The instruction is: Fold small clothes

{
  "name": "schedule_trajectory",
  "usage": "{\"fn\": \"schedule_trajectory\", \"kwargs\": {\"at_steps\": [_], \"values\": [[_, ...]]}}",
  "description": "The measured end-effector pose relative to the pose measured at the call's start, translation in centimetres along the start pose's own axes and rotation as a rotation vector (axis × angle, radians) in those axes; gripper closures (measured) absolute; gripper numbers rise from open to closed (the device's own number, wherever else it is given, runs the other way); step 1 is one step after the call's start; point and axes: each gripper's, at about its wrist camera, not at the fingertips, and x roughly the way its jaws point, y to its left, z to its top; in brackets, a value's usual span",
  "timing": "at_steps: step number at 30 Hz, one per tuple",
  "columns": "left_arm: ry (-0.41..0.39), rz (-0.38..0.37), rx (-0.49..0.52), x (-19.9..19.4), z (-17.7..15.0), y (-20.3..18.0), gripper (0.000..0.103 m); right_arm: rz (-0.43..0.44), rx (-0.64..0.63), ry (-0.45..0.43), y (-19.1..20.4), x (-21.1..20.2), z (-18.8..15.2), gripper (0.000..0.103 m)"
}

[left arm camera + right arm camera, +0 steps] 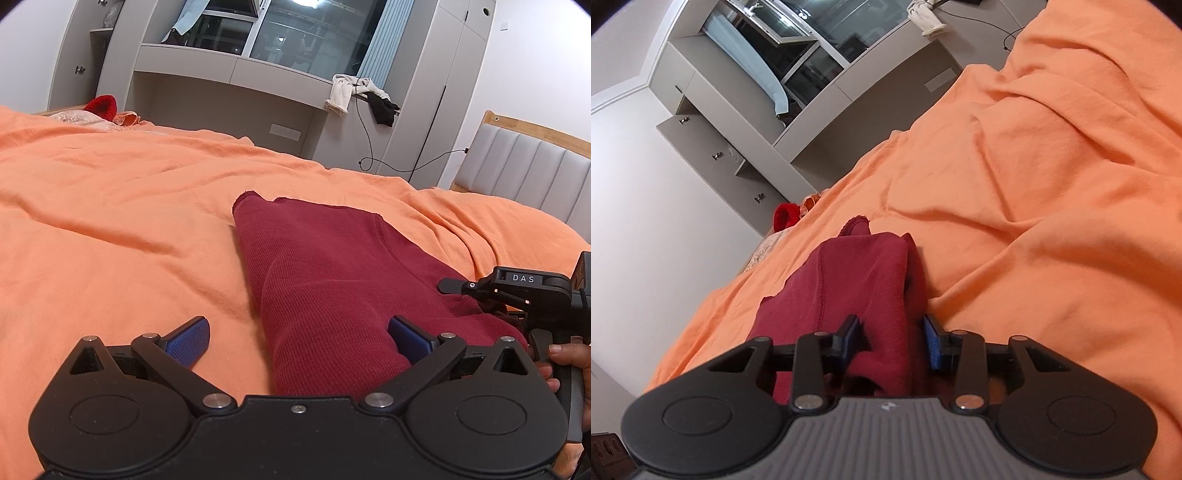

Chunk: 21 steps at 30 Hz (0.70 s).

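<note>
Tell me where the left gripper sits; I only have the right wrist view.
Observer: The left gripper is open at the near end of the maroon garment.
Operator: Say where its fingers are.
Observer: One of its fingers rests against the garment; the other is over the bare orange sheet.
Operator: Report what lies beyond the bed on the right.
Observer: A grey padded headboard stands there.
</note>
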Motion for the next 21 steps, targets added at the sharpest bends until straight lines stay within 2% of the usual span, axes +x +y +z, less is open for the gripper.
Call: {"fn": "schedule_trajectory", "kwargs": {"at_steps": [13, 21], "values": [[0.000, 0.000, 0.002, 0.0, 0.0, 0.0, 0.000, -0.011, 0.006, 0.019, 0.0, 0.8, 0.0, 0.059], [-0.003, -0.005, 0.008, -0.2, 0.2, 0.0, 0.000, -0.031, -0.043, 0.019, 0.8, 1.0, -0.2, 0.063]]}}
